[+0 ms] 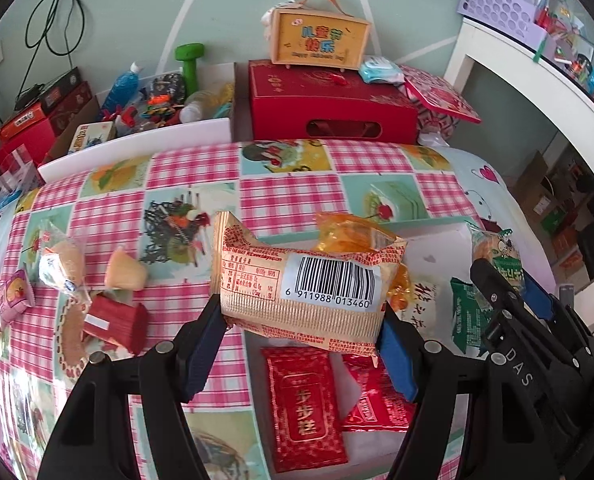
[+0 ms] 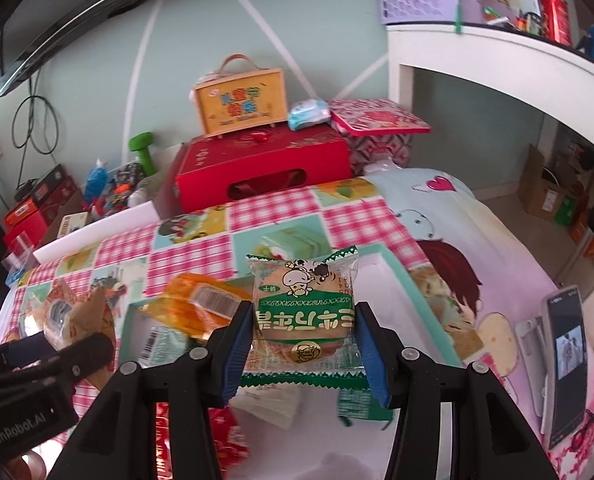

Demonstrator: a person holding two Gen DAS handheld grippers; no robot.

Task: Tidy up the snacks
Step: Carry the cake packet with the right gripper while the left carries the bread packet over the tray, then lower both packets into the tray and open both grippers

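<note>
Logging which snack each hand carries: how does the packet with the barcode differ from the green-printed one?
The barcode packet is orange-gold, opaque and oblong; the green-printed packet is clear with green zigzag edges, squarish, showing a round cake. Both are clamped sideways in a hand-held gripper over the tray.

Left tool [image 1: 303, 330] and right tool [image 2: 303, 354] both angled downward, each clamping something.

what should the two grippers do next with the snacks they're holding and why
Probably lower both into the shallow teal-rimmed box and release. The left gripper clamps the gold barcode packet and the right gripper clamps the green cake packet, both above the box, where other snacks already lie.
</note>
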